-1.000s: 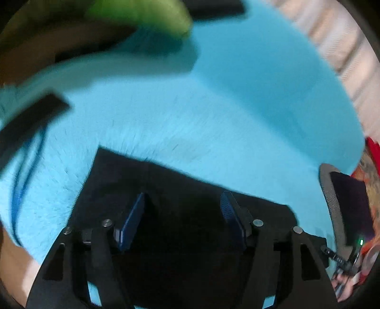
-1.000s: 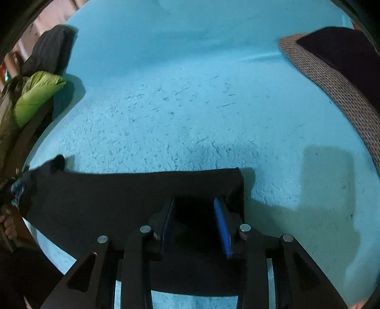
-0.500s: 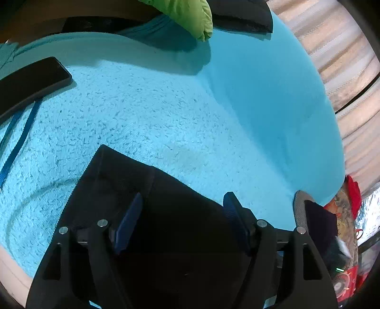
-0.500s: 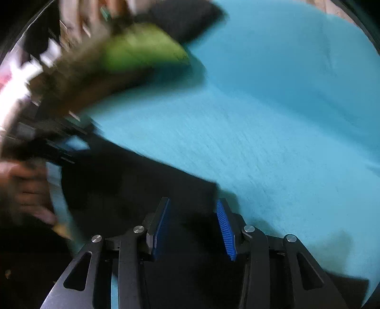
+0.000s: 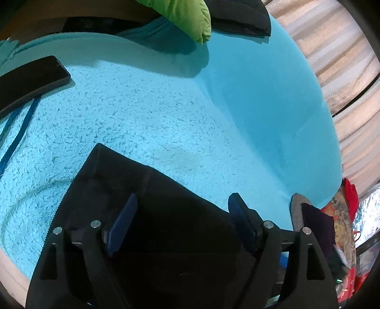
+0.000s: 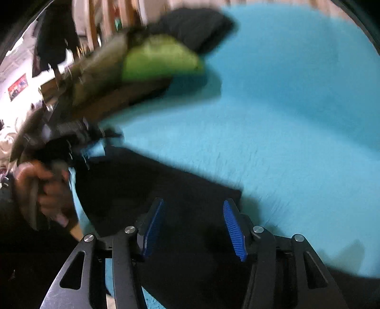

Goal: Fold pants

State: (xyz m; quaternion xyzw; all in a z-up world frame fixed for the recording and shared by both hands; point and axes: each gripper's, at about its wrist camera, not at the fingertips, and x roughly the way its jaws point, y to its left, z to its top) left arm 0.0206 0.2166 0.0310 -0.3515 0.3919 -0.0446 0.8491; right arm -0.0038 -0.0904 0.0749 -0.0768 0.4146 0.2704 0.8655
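Both tongs, left tongs [image 5: 181, 219] and right tongs [image 6: 192, 228], are opening, gripping nothing, over the folded black fabric pants [image 5: 147, 209] lying flat on the turquoise fuzzy bedspread [image 5: 147, 114]; they should be lifting clear without snagging.

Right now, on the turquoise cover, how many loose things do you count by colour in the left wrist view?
Black: 3 - pants, phone, dark cushion
Green: 1 - lime-green padded item
Blue: 1 - strap
Total: 5
The grey-rimmed item at the right edge is left out; I cannot tell whether it rests on the cover.
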